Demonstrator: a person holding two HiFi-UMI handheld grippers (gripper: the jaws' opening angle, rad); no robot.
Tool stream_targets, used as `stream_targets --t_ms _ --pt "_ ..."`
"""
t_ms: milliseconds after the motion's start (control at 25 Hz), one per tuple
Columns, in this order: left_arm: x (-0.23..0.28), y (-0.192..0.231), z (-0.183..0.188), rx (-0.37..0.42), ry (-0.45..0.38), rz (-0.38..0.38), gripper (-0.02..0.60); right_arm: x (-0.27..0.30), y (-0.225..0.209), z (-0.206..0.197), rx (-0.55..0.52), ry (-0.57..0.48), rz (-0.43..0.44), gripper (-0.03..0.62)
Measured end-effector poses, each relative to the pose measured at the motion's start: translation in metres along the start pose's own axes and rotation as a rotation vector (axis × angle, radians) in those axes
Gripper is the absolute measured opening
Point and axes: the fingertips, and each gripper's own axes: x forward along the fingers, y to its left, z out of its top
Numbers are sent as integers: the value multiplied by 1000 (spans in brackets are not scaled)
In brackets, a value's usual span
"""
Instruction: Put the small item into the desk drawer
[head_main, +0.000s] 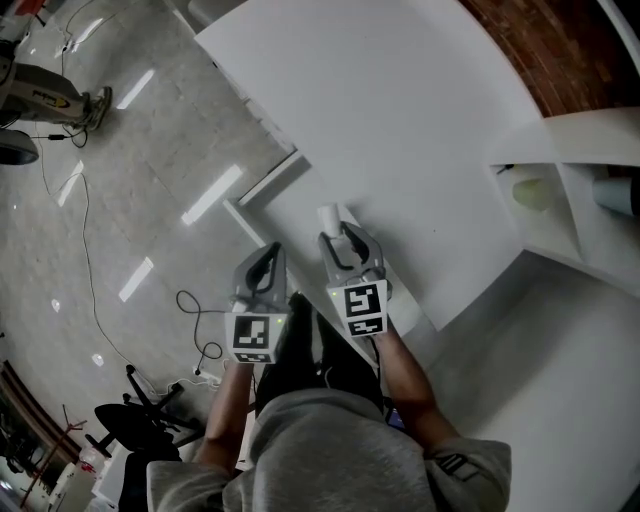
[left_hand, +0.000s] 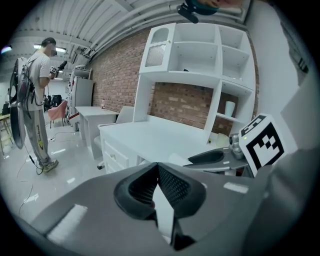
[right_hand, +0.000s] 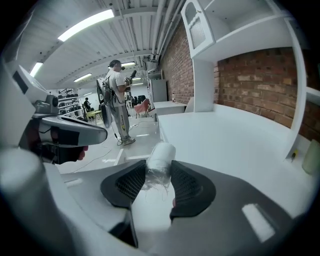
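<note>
Right gripper view: right gripper (right_hand: 154, 181) clamped on small roll (right_hand: 160, 156), left gripper (left_hand: 158, 172) pinched together, empty; squeeze steadily, lower roll well inside drawer (head_main: 268, 182) below jaws before letting go.

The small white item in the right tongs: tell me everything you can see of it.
The small white item is a short, stubby cylinder with a rounded far end. It looks white and soft, with crinkled clear film bunched at its near end. It is clamped between the pads of the right tongs, and its far end pokes out beyond their tips. In the head view it is held near the front edge of the white desk. Nothing but the pads seems to touch it.
</note>
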Motion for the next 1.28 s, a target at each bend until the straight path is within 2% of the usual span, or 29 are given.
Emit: stream_targets --t_ms 120,320,640,960,1280 --pt "9 7 -11 -9 18 -4 12 20 2 -11 14 28 16 164" --pt "25 18 -30 -33 45 0 12 50 6 -36 -35 79 31 164" --pt "43 32 -60 -55 90 5 12 93 13 -83 -45 162 74 164" --pt "47 38 -72 -90 81 27 12 123 8 -112 -30 206 89 166" --pt "54 39 -80 -90 98 33 12 137 4 -133 -25 243 91 166"
